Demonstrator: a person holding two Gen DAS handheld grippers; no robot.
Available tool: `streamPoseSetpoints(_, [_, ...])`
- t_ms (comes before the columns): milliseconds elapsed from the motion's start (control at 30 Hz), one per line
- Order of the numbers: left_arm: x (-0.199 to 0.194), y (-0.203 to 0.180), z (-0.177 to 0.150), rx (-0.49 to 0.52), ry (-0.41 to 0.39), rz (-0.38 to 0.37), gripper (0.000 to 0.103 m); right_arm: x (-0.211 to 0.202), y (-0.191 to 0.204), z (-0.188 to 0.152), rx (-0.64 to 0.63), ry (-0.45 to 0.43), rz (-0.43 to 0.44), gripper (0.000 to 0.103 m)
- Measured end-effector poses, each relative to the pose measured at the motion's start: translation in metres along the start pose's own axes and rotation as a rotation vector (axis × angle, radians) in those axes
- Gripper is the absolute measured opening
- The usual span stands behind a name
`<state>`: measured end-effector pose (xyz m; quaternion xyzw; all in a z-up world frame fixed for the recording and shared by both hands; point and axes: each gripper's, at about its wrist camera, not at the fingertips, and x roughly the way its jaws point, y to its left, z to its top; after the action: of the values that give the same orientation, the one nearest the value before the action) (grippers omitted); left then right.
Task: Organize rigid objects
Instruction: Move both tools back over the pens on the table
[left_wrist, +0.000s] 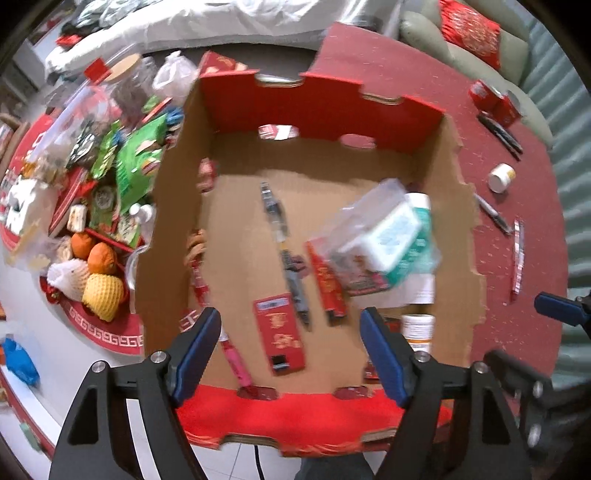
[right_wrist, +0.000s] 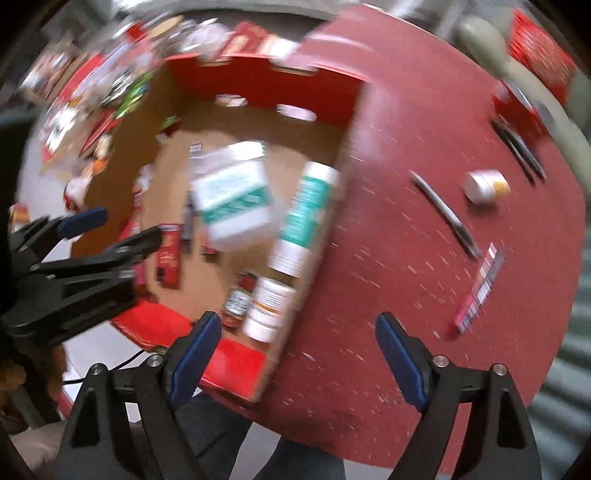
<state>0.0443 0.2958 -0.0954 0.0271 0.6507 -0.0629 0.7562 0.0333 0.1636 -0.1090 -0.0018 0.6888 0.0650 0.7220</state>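
A red-rimmed cardboard box (left_wrist: 177, 192) sits on the red table (left_wrist: 517, 206). Inside lie pens (left_wrist: 291, 273), red packets (left_wrist: 280, 334), a white pill bottle (left_wrist: 417, 330) and a tall white-green bottle (right_wrist: 303, 218). A blurred white-green box in clear wrap (left_wrist: 388, 236) is in mid-air over the box floor, also seen in the right wrist view (right_wrist: 236, 203). My left gripper (left_wrist: 288, 350) is open and empty over the box's near wall. My right gripper (right_wrist: 295, 356) is open and empty over the box's near right corner. On the table lie a pen (right_wrist: 447, 218), a white bottle (right_wrist: 485, 186) and a red sachet (right_wrist: 478, 288).
Left of the box is a crowded spread of snack bags (left_wrist: 136, 166), fruit (left_wrist: 99, 273) and jars (left_wrist: 122, 85). Red cans (left_wrist: 495, 99) and dark pens (left_wrist: 502, 134) lie at the table's far right. Cushions (left_wrist: 472, 33) lie behind.
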Motion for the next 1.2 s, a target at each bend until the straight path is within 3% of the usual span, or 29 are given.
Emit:
streamPoseSetpoints(133, [-0.012, -0.037, 0.008, 0.055, 0.006, -0.056, 0.080, 0.009, -0.065, -0.027, 0.200, 0.045, -0.009, 0.086])
streamPoseSetpoints(300, [-0.032, -0.114, 0.025, 0.142, -0.015, -0.128, 0.082, 0.019, -0.144, -0.077, 0.453, 0.086, 0.009, 0.086])
streamPoseSetpoints(467, [-0.022, -0.185, 0.048, 0.095, 0.015, -0.116, 0.084, 0.023, -0.196, -0.110, 0.581, 0.085, 0.017, 0.087])
streamPoseSetpoints(567, [0.006, -0.217, 0.063, -0.034, 0.074, -0.126, 0.085, 0.030, -0.221, -0.124, 0.616, 0.105, 0.048, 0.086])
streamPoseSetpoints(667, [0.053, -0.231, 0.081, -0.256, 0.153, -0.134, 0.085, 0.034, -0.237, -0.133, 0.609, 0.117, 0.062, 0.086])
streamPoseSetpoints(800, [0.094, -0.237, 0.100, -0.427, 0.172, -0.096, 0.084, 0.034, -0.253, -0.146, 0.599, 0.122, 0.079, 0.086])
streamPoseSetpoints(967, [0.124, -0.258, 0.120, -0.400, 0.133, -0.029, 0.085, 0.036, -0.274, -0.159, 0.610, 0.123, 0.078, 0.086])
streamPoseSetpoints(1033, [0.134, -0.261, 0.122, -0.391, 0.152, -0.009, 0.086, 0.037, -0.280, -0.161, 0.618, 0.123, 0.078, 0.086])
streamPoseSetpoints(1200, [0.135, -0.263, 0.117, -0.255, 0.156, 0.090, 0.091, 0.033, -0.293, -0.146, 0.629, 0.086, 0.069, 0.087])
